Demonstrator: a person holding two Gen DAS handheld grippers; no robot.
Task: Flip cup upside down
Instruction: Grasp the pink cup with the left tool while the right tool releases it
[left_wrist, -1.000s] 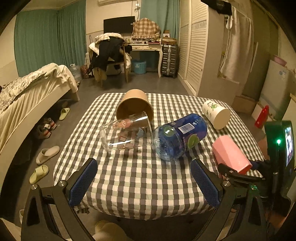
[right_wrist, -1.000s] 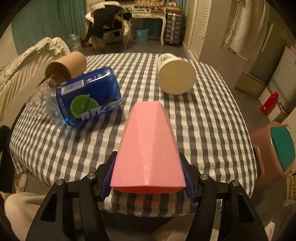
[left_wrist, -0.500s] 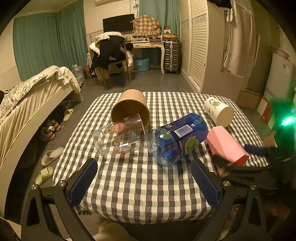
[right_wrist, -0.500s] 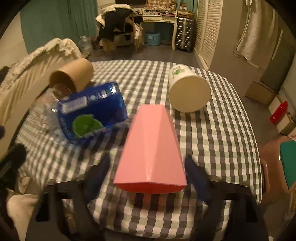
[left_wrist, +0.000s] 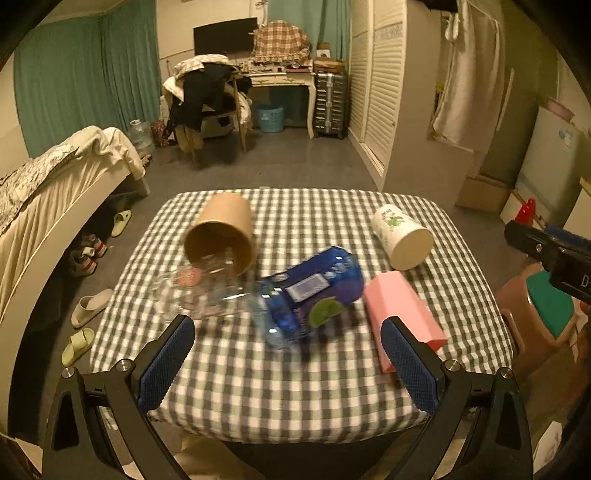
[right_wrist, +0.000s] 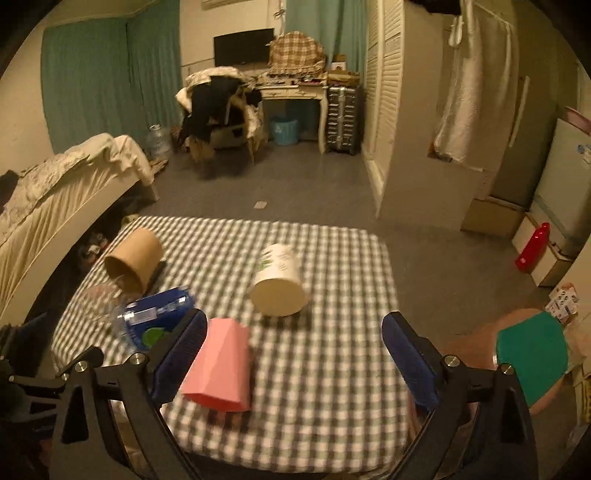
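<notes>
Both jaws wide, empty; pink cup on side; bottle label unreadable

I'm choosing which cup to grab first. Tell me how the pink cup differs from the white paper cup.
The pink cup is faceted and plain; the white paper cup is round with a green print. The pink cup lies at the near table edge, beside the right gripper; the white one lies farther back. Both lie on their sides, untouched.

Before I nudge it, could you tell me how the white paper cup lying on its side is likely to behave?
The white paper cup lies on its side on the checked tablecloth, so it will probably roll, curving because it tapers. It looks empty and thin-walled, likely light and easily crushed.
</notes>
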